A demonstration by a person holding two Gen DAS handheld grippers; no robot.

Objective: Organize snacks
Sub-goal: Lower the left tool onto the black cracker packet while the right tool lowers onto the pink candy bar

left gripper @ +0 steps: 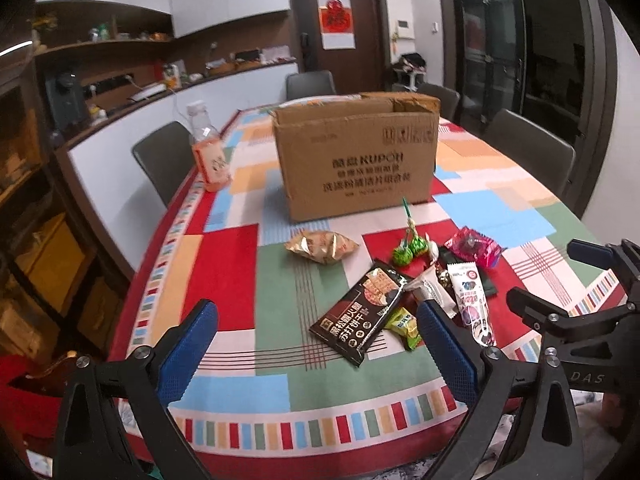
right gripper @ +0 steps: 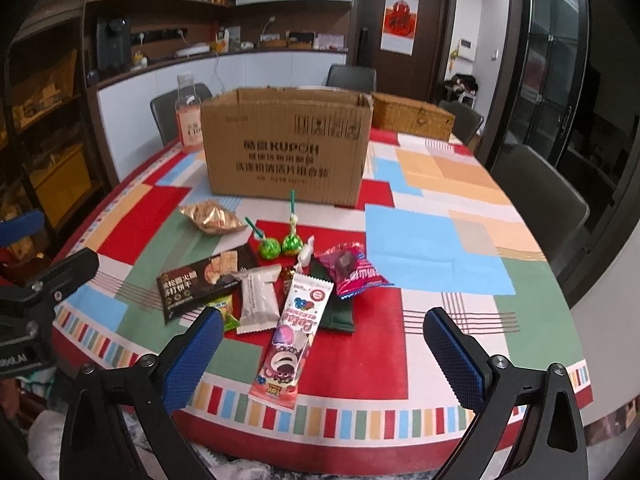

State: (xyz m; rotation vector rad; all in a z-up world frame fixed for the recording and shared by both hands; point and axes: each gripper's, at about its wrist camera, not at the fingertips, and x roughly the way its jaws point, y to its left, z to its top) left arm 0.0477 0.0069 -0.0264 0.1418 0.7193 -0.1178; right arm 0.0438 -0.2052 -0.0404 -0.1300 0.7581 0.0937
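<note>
An open cardboard box (left gripper: pixel 354 156) (right gripper: pixel 286 146) stands mid-table. In front of it lie several snacks: a gold bag (left gripper: pixel 322 246) (right gripper: pixel 212 218), a black cracker pack (left gripper: pixel 360 312) (right gripper: pixel 200 282), two green lollipops (left gripper: pixel 410 246) (right gripper: pixel 280 242), a magenta packet (left gripper: pixel 474 246) (right gripper: pixel 352 270), a long pink-and-white wrapper (left gripper: pixel 472 300) (right gripper: pixel 294 330), a white pouch (right gripper: pixel 259 298) and a small green-yellow candy (left gripper: pixel 404 326). My left gripper (left gripper: pixel 316 330) hovers open near the table's front edge, before the black pack. My right gripper (right gripper: pixel 324 336) is open too, over the pink wrapper's lower end.
A bottle with an orange label (left gripper: pixel 210 148) (right gripper: pixel 188 114) stands left of the box. A wicker basket (right gripper: pixel 412 114) sits behind the box on the right. Grey chairs (right gripper: pixel 540 196) ring the patterned tablecloth (right gripper: pixel 436 240). A counter and shelves run along the left wall.
</note>
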